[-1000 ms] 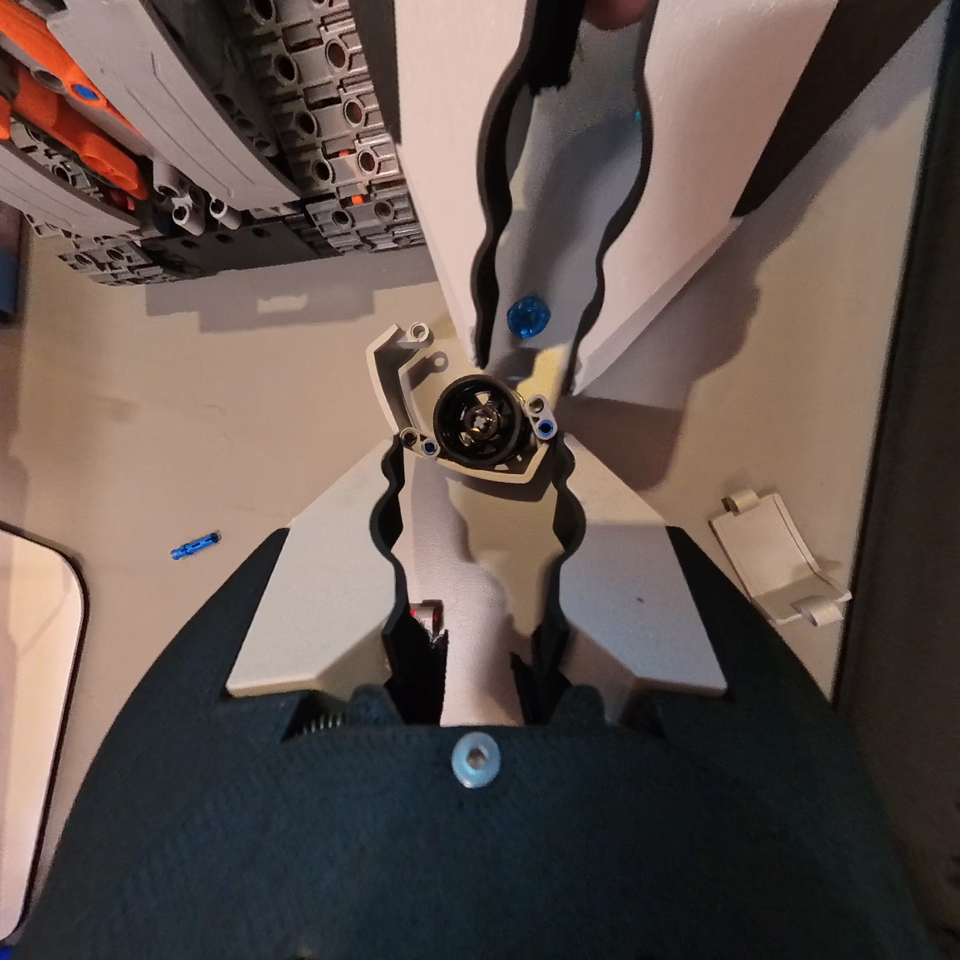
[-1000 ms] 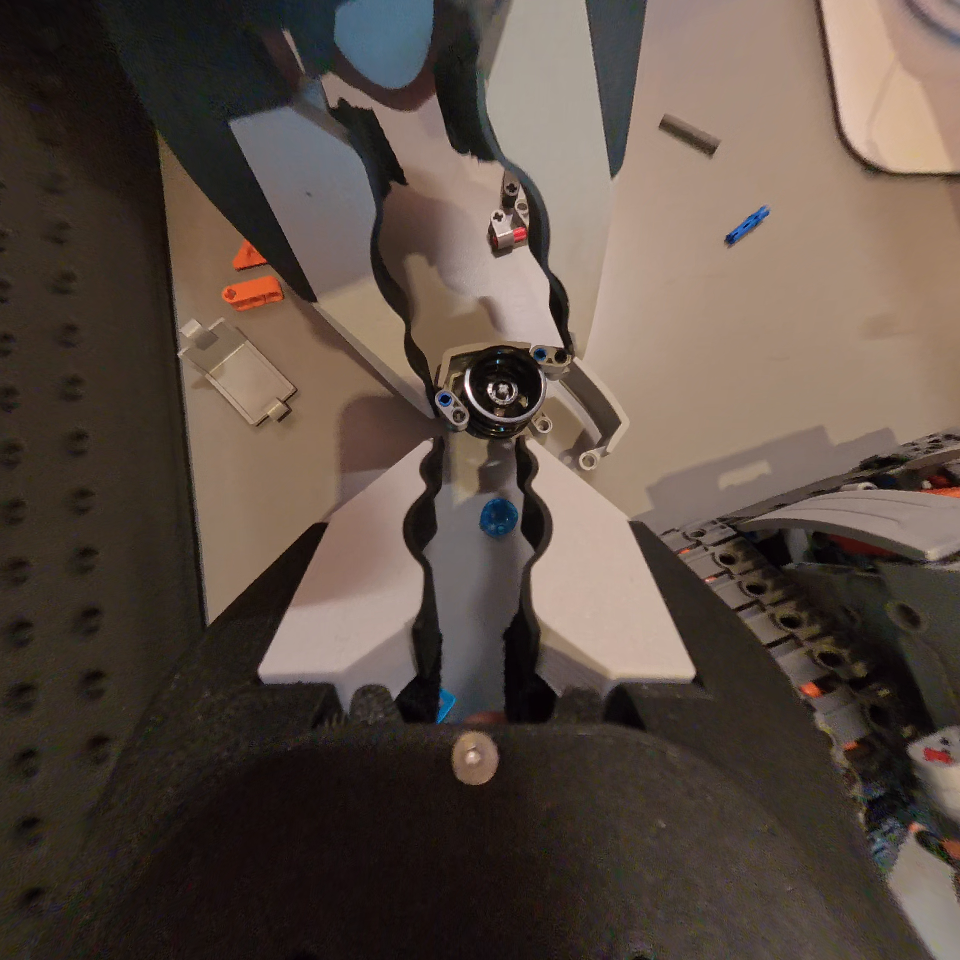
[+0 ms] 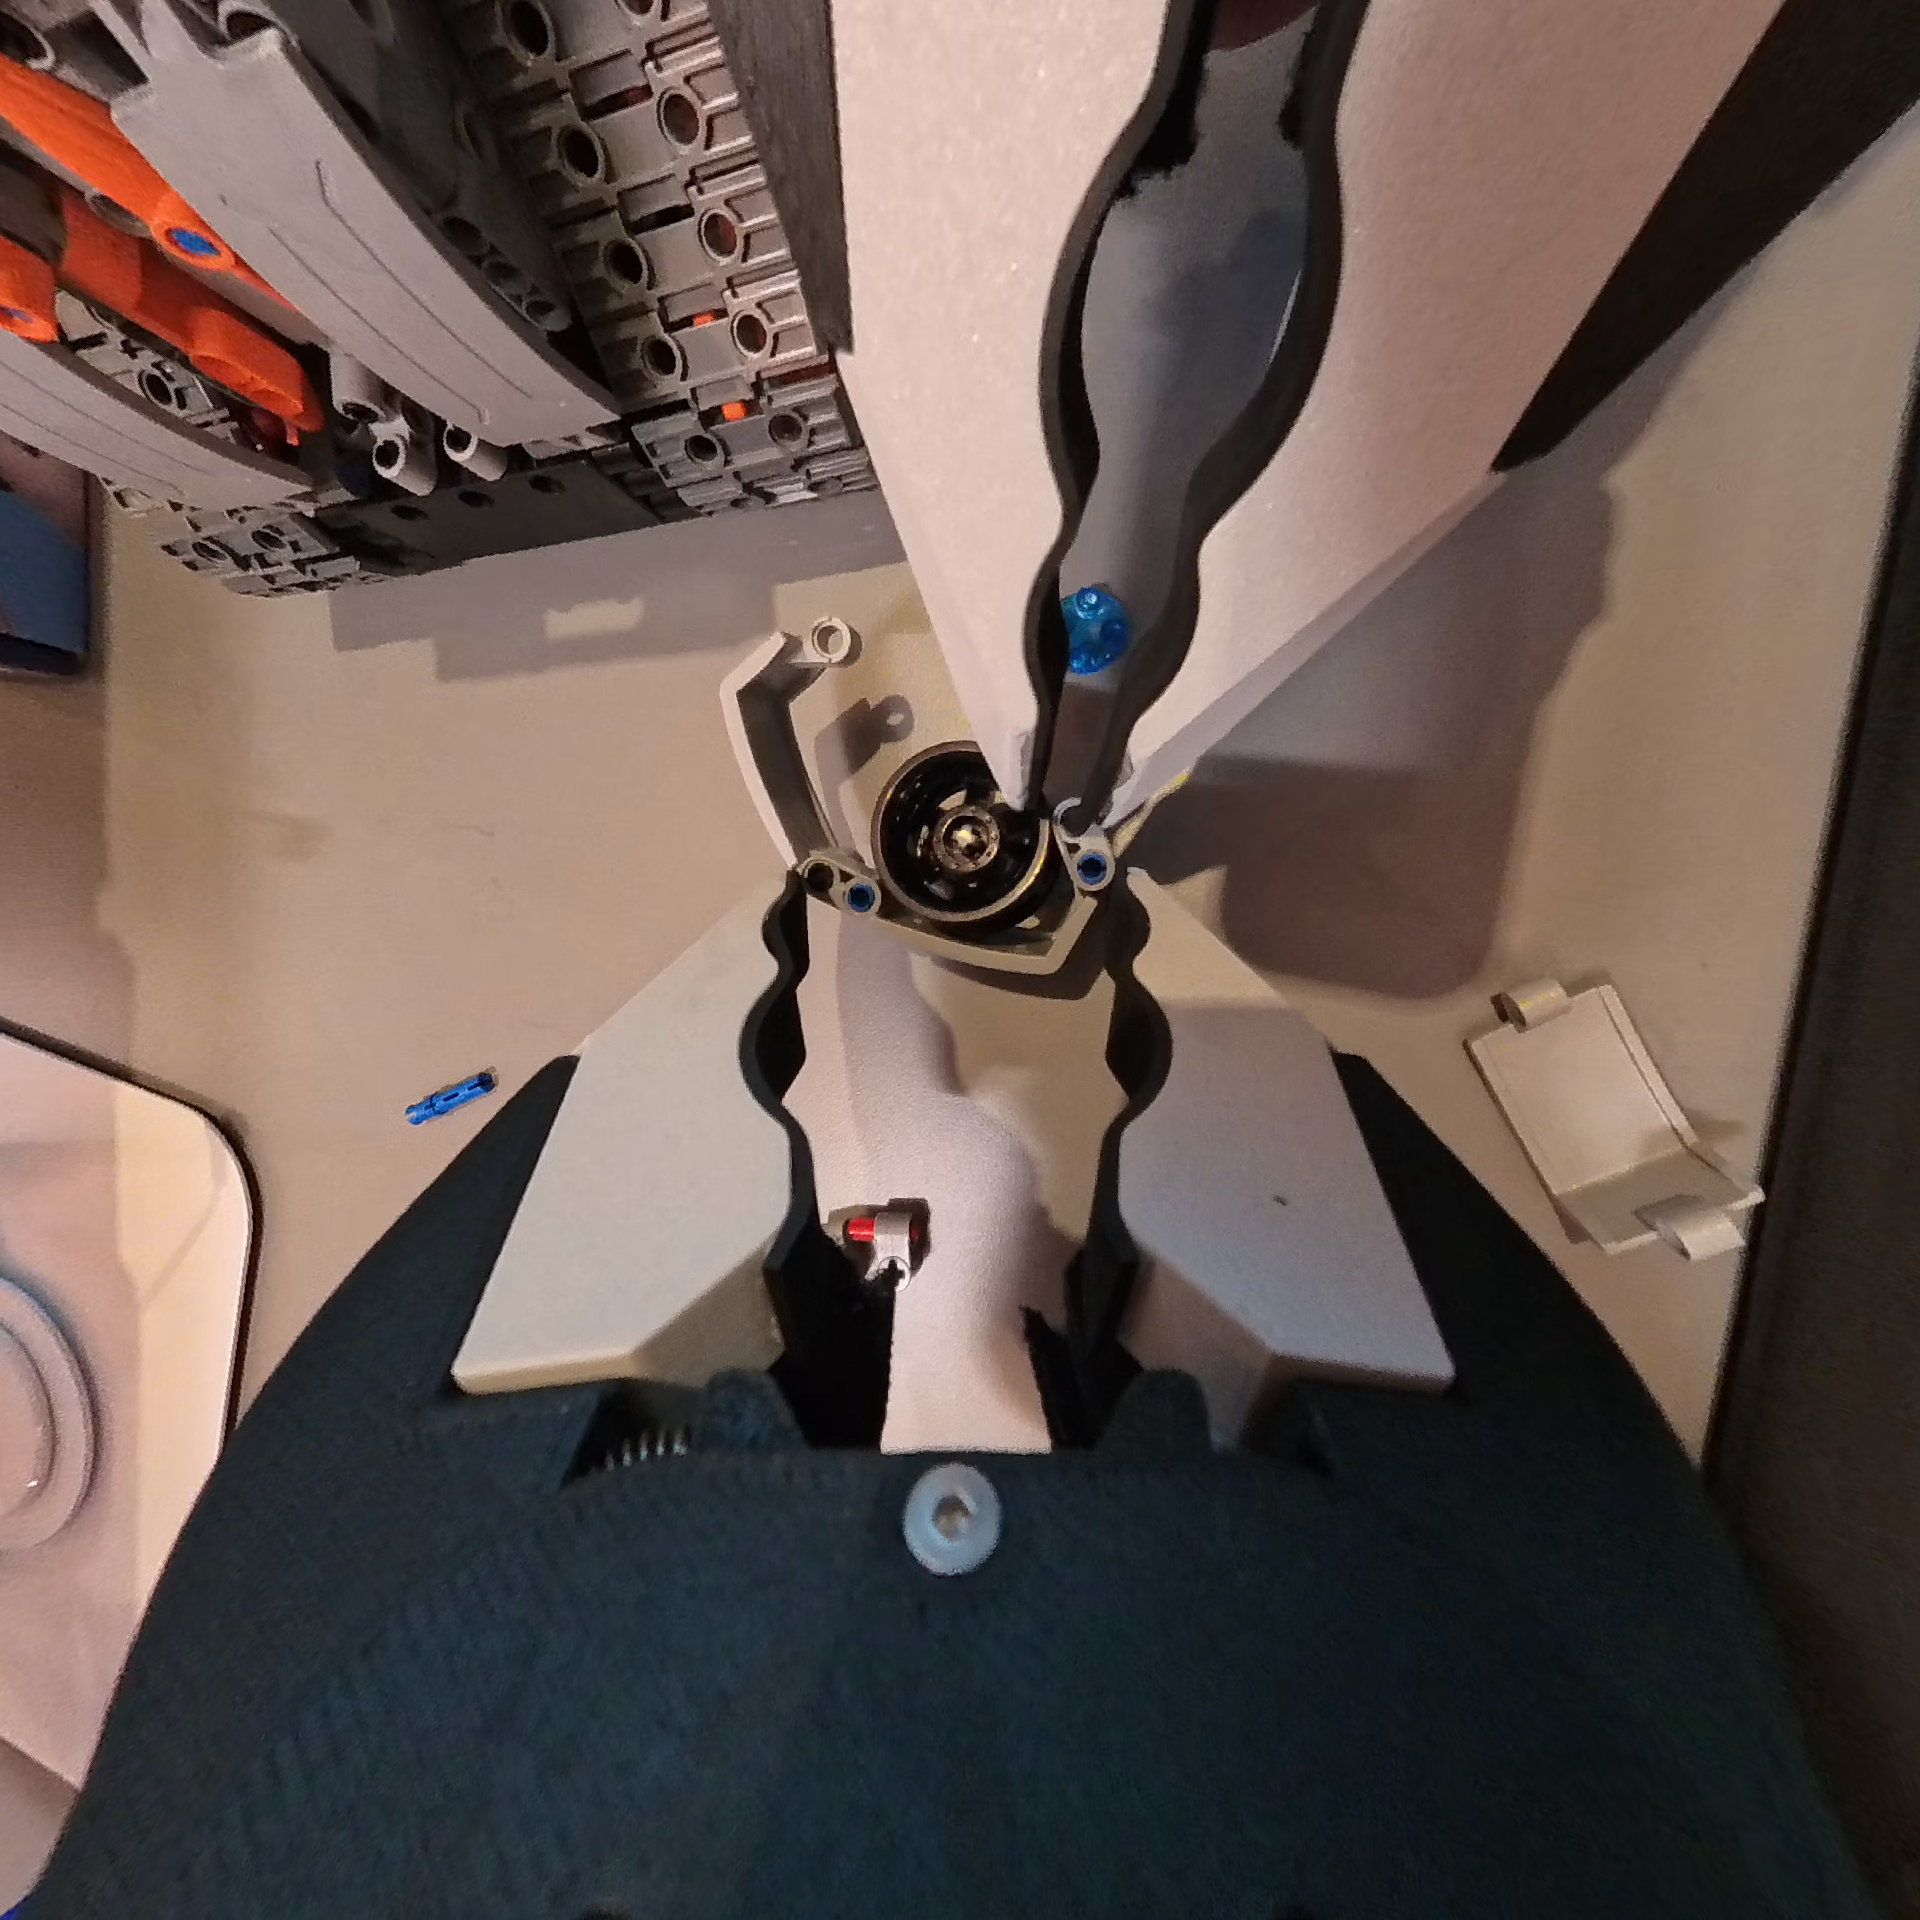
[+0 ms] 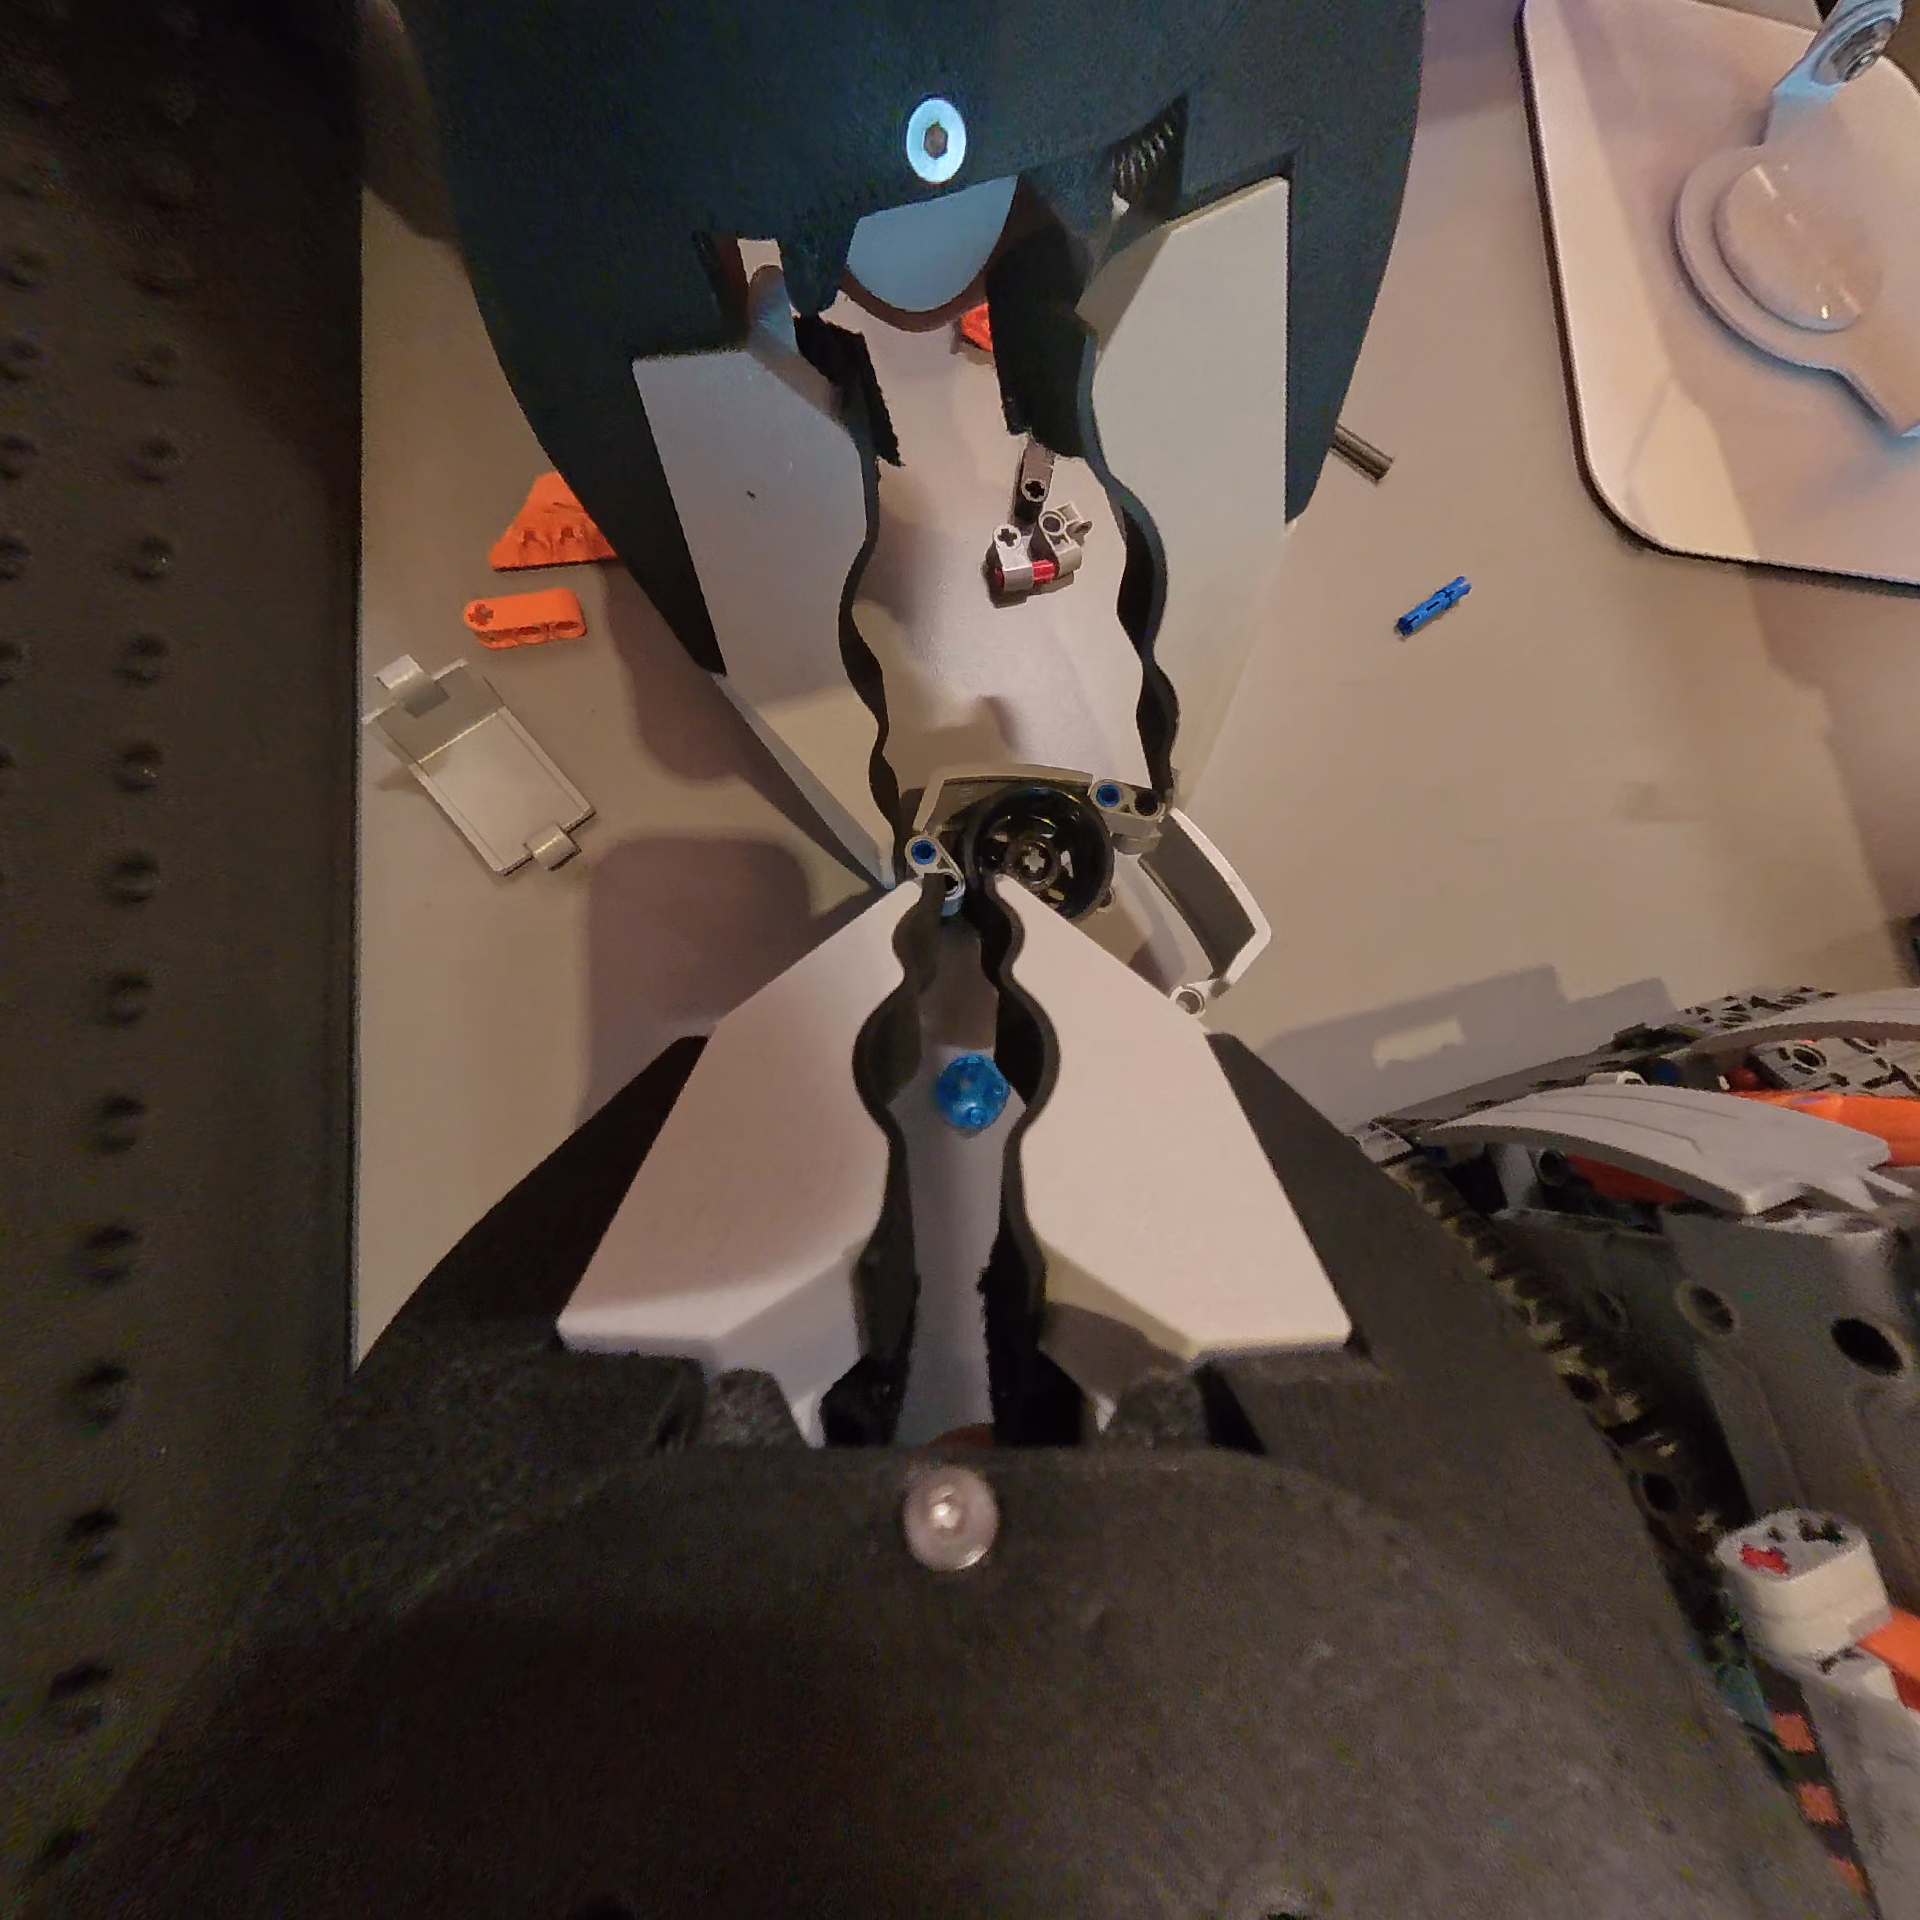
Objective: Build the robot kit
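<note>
Since a second ago the right gripper (image 4: 961,894) has narrowed and pushed forward, so its tips now pinch the near corner of the wheel assembly (image 3: 961,847), where before they stood spread just short of it. The left gripper (image 3: 961,904) is pressed onto the opposite end of that same piece, its fingers (image 3: 1226,1122) bearing on the grey frame's two sides. The assembly, a black wheel hub in a light grey frame with blue pins and a curved grey arm (image 3: 764,727), is thus held between the two grippers above the bench (image 3: 416,831).

A small round blue stud (image 4: 969,1089) lies on the bench between the right gripper's fingers, and a grey connector with a red pin (image 4: 1029,556) between the left's. Farther out lie a blue pin (image 4: 1434,605), a grey panel (image 4: 478,764), orange beams (image 4: 525,618) and a large grey-and-orange model (image 3: 364,260).
</note>
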